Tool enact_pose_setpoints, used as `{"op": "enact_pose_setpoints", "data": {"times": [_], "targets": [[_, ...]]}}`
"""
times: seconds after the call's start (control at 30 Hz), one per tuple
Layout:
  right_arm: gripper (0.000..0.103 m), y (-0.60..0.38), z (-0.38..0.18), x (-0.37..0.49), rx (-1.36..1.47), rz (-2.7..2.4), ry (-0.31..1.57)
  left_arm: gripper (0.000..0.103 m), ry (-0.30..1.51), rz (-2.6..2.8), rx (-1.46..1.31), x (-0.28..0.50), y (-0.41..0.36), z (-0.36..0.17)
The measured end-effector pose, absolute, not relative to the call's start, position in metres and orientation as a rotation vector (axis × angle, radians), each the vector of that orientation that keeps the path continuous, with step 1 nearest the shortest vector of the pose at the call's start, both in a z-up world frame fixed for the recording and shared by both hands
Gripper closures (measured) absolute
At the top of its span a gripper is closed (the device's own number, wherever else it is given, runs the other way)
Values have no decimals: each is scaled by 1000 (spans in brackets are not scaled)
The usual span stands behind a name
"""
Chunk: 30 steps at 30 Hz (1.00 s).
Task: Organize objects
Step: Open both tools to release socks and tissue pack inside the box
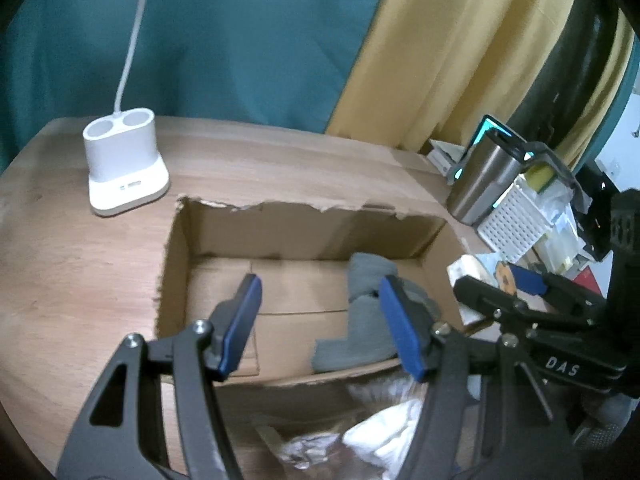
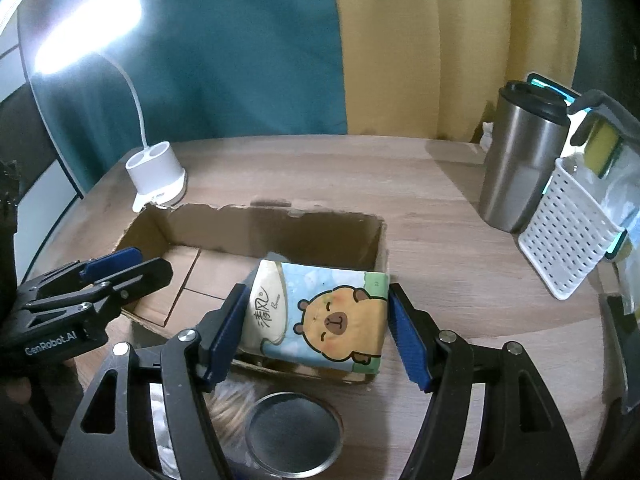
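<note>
Right tongs (image 2: 316, 332) tilt downward, clamping tissue pack (image 2: 320, 316) over box (image 2: 280, 224).

brown cardboard box (image 2: 256, 216), grey cloth (image 1: 360, 308), pale blue tissue pack (image 2: 320, 316) with a tan cartoon animal, white perforated basket (image 2: 568, 236), steel tumbler (image 2: 516, 168), wood-grain desk (image 2: 440, 184).

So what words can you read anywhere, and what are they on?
"DAS" - on the black right claw, seen from the left wrist.
"GenRobot.AI" - on the black left claw, seen from the right wrist.
Two large Chinese characters plus small script - on the blue capybara tissue pack; too blurred to read.
</note>
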State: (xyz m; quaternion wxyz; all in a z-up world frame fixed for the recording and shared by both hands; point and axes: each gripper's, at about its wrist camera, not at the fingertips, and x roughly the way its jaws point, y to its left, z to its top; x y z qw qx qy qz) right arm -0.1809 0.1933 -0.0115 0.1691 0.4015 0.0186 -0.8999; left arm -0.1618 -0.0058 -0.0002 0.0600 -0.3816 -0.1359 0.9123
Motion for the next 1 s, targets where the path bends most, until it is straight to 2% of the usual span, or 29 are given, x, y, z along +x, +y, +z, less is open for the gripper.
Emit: {"op": "enact_pose_setpoints", "data": {"times": [0.3, 0.37, 0.4, 0.43, 0.83, 1.0], "targets": [[31, 191, -19, -186, 1192, -2528, 22, 40, -426, 2770, -1161, -158, -12, -1], [26, 192, -19, -185, 1184, -2531, 7, 40, -421, 2768, -1162, -158, -11, -1], [14, 193, -18, -185, 1180, -2535, -1, 40, -413, 2768, -1160, -157, -11, -1], [11, 194, -17, -184, 1171, -2540, -10, 40, -407, 2770, -1158, -156, -10, 0], [11, 202, -10, -171, 1148, -2574, 22, 40, -380, 2806, -1131, -140, -15, 3], [11, 204, -10, -165, 1147, -2582, 19, 35, -349, 2827, -1099, -131, -15, 7]]}}
